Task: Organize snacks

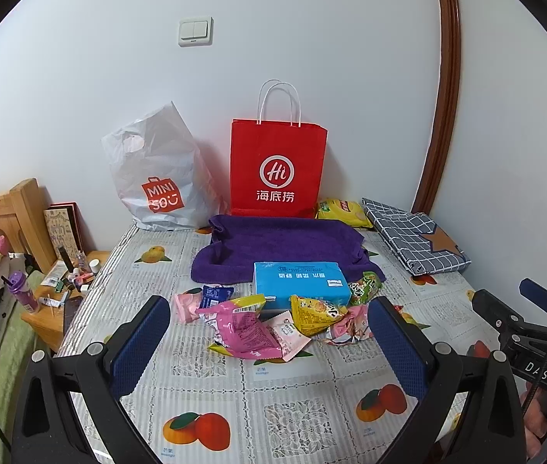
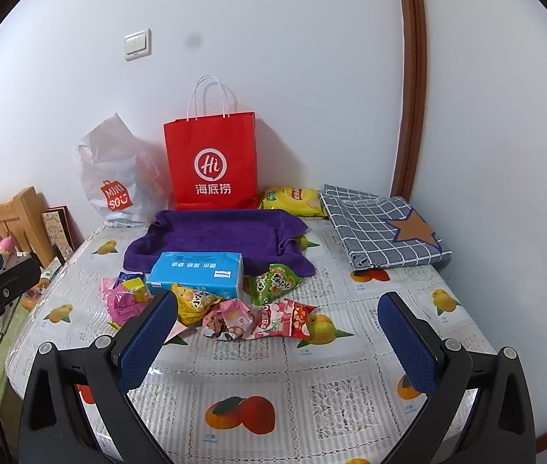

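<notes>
The snack packets [image 2: 235,309] lie heaped at the counter [image 1: 296,417] centre, touching the blue tissue box [image 1: 300,282] at their 12 o'clock. I hold the left tool [image 1: 269,344] and right tool [image 2: 277,342] with fingers apart, both empty. Risk: crinkled wrappers overlap, so one pinch may drag neighbours or slip. The red paper bag [image 2: 211,162] could tip.

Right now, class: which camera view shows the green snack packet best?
The right wrist view: the green snack packet lies fully exposed, right of the blue tissue box. In the left wrist view only part of it peeks out beside the box.
</notes>
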The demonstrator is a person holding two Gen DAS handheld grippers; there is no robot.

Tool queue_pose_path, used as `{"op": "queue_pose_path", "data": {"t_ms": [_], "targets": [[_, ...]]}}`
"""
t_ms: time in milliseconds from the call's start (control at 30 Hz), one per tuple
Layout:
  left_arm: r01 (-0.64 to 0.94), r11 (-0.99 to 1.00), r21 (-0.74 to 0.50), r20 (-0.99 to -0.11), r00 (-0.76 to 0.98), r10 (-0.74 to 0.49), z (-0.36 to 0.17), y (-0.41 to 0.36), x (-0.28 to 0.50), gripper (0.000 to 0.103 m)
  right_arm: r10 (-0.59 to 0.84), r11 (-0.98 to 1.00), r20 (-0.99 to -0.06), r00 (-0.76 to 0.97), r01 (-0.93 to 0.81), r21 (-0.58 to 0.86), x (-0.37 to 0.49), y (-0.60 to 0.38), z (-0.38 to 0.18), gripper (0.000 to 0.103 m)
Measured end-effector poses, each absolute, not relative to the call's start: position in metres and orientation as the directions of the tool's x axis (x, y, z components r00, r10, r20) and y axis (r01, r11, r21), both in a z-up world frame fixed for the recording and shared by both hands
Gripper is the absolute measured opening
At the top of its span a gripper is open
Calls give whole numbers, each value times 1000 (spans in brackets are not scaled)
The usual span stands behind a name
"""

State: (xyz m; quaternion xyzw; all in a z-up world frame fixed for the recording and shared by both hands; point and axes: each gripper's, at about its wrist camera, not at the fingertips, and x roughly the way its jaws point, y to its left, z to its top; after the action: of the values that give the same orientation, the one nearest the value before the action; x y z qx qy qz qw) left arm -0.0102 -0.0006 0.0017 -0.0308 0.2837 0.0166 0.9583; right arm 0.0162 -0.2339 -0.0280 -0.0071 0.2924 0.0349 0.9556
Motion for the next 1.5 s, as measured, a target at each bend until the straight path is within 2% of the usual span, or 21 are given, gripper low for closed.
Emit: {"op": "queue_pose_path", "data": {"t_ms": [733, 1233, 1500], "targets": [[-50, 997, -52, -561, 828, 12, -8, 7, 2, 103, 80, 996, -564, 822, -92, 7, 23, -231, -40, 103], [-91, 993, -74, -676, 737, 17, -69, 36, 64, 102, -1, 1000, -653, 758, 6, 5, 81, -257, -104, 103], [-183, 980, -74, -712, 698, 76, -105, 62, 93, 102, -55, 998, -694, 717, 47, -30, 111, -275, -139, 102]]}}
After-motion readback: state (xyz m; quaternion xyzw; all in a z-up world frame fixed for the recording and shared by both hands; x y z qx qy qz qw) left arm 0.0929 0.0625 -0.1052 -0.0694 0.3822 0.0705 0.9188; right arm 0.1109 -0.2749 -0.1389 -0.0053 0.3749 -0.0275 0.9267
